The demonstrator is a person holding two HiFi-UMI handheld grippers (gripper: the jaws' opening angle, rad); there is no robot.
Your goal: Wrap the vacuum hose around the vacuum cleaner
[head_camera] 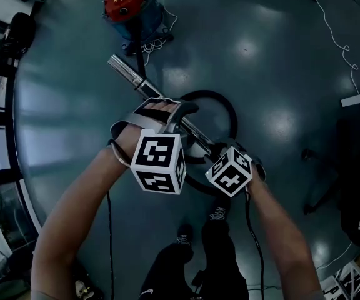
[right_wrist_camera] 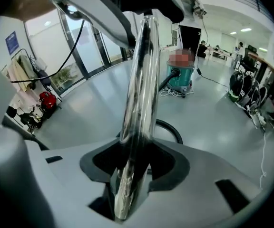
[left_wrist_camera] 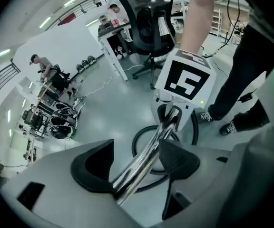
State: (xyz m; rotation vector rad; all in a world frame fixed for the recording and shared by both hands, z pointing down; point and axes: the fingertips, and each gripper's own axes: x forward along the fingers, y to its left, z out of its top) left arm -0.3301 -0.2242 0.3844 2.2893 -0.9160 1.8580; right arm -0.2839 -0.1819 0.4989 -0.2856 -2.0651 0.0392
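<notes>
The right gripper (right_wrist_camera: 132,172) pinched the chrome wand (head_camera: 136,80); the left gripper (left_wrist_camera: 132,167) sat further along, jaws spread loosely around it. The black hose (head_camera: 229,108) lay looped on the floor (head_camera: 280,61), away from the vacuum cleaner (head_camera: 127,5).

hose (head_camera: 232,112) loop partly hidden behind metal tube (head_camera: 132,75), forearms (head_camera: 74,230) cut off

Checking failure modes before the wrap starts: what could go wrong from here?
1. The left claw stands open around the metal wand. Only the right claw clamps it, so it may pivot or slip.
2. The black hose loops on the floor close to the person's shoes and could snag them.
</notes>
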